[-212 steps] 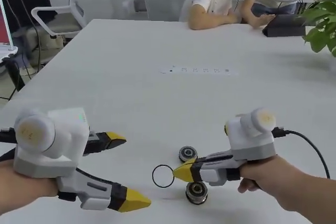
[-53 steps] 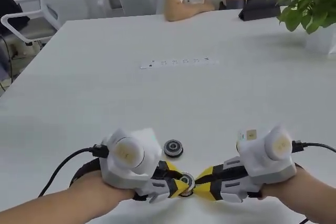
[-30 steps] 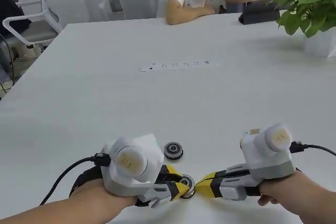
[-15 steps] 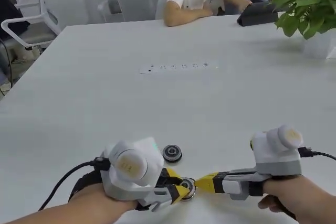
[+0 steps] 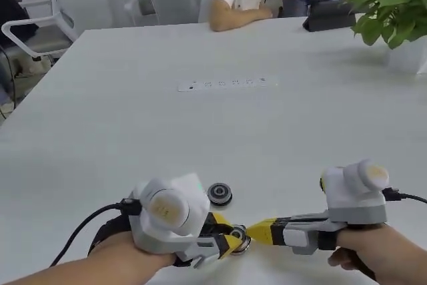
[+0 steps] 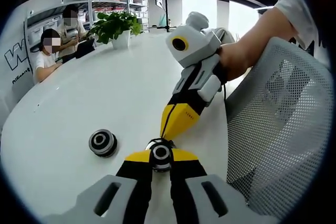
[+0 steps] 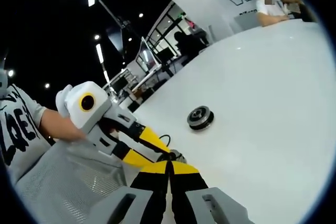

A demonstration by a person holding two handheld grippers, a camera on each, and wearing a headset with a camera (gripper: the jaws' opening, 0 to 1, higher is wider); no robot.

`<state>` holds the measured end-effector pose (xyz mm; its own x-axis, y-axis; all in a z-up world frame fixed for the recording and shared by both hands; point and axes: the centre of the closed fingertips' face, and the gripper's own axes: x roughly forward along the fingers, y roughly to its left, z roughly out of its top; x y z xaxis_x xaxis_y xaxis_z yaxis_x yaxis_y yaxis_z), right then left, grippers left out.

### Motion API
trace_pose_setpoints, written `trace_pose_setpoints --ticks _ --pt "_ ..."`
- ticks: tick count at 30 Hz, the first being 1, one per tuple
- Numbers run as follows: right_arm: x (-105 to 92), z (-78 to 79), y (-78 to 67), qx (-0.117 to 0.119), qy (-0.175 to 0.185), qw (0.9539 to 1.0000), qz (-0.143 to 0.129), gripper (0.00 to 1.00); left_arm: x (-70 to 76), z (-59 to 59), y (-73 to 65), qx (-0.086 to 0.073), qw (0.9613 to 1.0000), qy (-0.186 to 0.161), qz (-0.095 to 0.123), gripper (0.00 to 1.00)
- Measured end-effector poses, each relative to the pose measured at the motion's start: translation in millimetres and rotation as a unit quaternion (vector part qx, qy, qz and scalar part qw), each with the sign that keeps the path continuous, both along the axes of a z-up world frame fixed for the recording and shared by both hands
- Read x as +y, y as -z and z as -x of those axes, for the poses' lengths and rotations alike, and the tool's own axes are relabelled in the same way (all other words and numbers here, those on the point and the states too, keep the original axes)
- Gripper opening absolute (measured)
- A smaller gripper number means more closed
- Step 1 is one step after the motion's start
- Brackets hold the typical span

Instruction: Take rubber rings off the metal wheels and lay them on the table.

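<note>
- Left gripper (image 5: 230,241) is clamped on a metal wheel (image 6: 160,154), near the table's (image 5: 200,131) front edge.
- A second wheel (image 5: 219,193) lies flat just behind, apart.
- Right gripper (image 5: 252,234) is closed, its tip at the held wheel's right side. Whether the rubber ring is pinched cannot be told. The pull is judged to go rightward.

Right tongs (image 7: 169,164) closed, left tongs (image 7: 166,154) gripping wheel (image 7: 178,156); second wheel (image 7: 200,117) beyond

Wide bare table (image 5: 100,118) ahead — a loose wheel (image 5: 219,193) lies close in, a power strip (image 5: 227,84) mid-table.
</note>
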<state>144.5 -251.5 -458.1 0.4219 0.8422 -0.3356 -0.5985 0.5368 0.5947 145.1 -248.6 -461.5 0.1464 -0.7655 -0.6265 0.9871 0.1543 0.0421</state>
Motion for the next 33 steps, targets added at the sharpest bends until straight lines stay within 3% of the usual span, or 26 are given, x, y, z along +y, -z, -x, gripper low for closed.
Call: trace_pose_setpoints --ticks 7,8,9,20,23,24,29,33 --pt "12.2 5.5 -4.9 -0.017 -0.031 0.9994 0.001 0.0 -0.8 0.6 -0.1 0.0 1.0 0.003 0.001 0.06" --pt "17.9 7.4 -11.3 -0.022 -0.042 0.9987 -0.019 0.0 -1.3 0.9 -0.1 0.0 1.0 0.004 0.001 0.06" --pt "16.8 4.4 -12.5 -0.024 -0.033 0.999 -0.02 0.0 -1.4 0.9 -0.1 -0.001 1.0 0.004 0.0 0.06" --pt "9.3 4.9 -5.0 -0.036 -0.036 0.9987 0.006 0.0 -1.5 0.8 -0.1 0.007 1.0 0.002 0.003 0.07" --pt "8.3 5.5 -4.0 -0.036 -0.036 0.9987 0.009 0.0 -1.0 1.4 -0.5 0.024 0.9997 0.002 0.008 0.09" --pt "7.8 5.4 -4.0 -0.036 -0.035 0.9987 0.009 0.0 -1.8 3.8 -0.9 0.038 0.9992 0.001 0.01 0.1" --pt "5.3 5.0 -3.5 -0.034 -0.033 0.9988 0.011 0.0 -1.2 7.7 -1.2 0.036 0.9993 0.007 0.002 0.16" --pt "5.3 5.7 -5.4 -0.035 -0.034 0.9987 0.011 0.0 1.0 10.5 -7.1 0.05 0.9986 0.013 0.002 0.19"
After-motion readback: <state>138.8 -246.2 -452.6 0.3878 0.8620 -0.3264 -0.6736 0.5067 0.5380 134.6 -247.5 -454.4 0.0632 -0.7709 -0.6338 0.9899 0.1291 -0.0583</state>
